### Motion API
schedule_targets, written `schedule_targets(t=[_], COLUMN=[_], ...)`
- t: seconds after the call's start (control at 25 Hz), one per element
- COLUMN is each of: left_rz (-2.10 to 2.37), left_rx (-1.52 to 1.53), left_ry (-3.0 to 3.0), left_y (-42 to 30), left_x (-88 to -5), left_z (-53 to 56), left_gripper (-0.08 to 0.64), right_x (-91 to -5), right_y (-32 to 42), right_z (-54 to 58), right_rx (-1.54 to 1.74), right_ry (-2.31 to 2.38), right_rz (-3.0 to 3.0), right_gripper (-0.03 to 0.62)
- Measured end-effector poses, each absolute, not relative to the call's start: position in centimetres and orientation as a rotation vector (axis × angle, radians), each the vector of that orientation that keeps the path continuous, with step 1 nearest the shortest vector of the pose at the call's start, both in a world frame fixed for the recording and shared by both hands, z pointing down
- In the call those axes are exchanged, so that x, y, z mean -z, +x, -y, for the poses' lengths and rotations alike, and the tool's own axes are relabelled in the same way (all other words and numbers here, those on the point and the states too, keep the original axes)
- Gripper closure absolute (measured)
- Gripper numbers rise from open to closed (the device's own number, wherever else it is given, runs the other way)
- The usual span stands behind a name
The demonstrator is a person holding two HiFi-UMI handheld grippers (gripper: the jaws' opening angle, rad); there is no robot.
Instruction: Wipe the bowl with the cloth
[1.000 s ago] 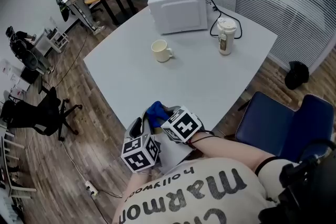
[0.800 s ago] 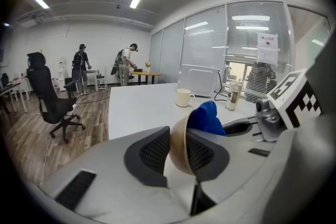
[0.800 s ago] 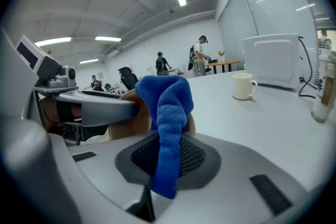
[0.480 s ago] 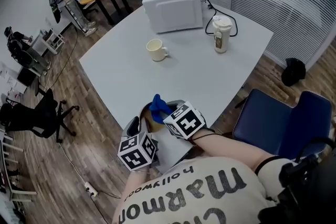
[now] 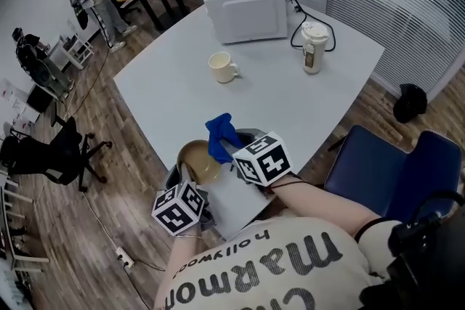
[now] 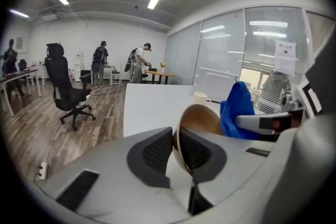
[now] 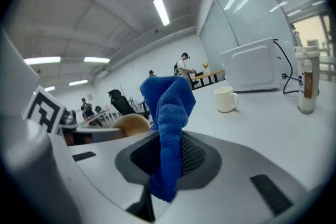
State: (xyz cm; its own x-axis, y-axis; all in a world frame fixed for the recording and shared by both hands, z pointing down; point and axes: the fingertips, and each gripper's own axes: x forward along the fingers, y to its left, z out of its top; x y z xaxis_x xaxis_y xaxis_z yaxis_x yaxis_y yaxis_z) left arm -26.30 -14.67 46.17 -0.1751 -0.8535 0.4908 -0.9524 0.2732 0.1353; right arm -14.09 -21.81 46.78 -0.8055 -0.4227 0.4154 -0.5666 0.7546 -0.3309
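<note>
A tan bowl [image 5: 196,160] is held tilted above the near corner of the white table [image 5: 290,109]. My left gripper [image 5: 186,175] is shut on its rim; its jaws have just been closing, with the rim [image 6: 176,139] between the pads. To the bowl's right, my right gripper [image 5: 231,150] is shut on a blue cloth [image 5: 220,134], which stands bunched upward out of the jaws. In the right gripper view the cloth [image 7: 169,113] runs between the pads and the bowl [image 7: 131,123] shows to the left. In the left gripper view the cloth [image 6: 237,110] hangs just right of the bowl [image 6: 202,119].
Farther back on the table stand a white mug [image 5: 222,69], a white microwave [image 5: 247,0] and a lidded cup [image 5: 312,49] by a black cable. A blue chair [image 5: 392,170] is at the right. People work at desks at the far left.
The left gripper has swung down and left, so the bowl's inside now shows. The right gripper has lifted the cloth up and to the right, beside the bowl.
</note>
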Motion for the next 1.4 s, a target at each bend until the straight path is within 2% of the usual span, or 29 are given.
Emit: schedule_targets(t=[0.16, 0.36, 0.76, 1.0, 1.4], left_rz=[2.107, 2.143, 2.085, 2.084, 2.062], left_rx=[-0.198, -0.201, -0.139, -0.117, -0.076], left_ry=[1.584, 1.6, 1.857, 1.805, 1.784], left_y=[-27.7, -27.3, -23.6, -24.7, -24.8], left_x=[-45.4, -44.6, -40.9, -41.7, -42.1], left_z=[14.5, 15.2, 16.6, 15.8, 15.8], left_gripper=[0.549, 0.549, 0.512, 0.509, 0.501], right_x=[-40.8, -34.9, -42.1, -43.6, -46.5], right_y=[-14.4, -17.3, -19.7, -20.9, -21.5], right_z=[22.5, 19.4, 17.5, 16.5, 14.6], right_rx=[-0.839, -1.023, -0.859, -0.982, -0.866], right_ry=[0.734, 0.452, 0.58, 0.401, 0.209], right_rz=[2.849, 3.013, 2.742, 2.699, 2.581], right_gripper=[0.531, 0.531, 0.532, 0.531, 0.532])
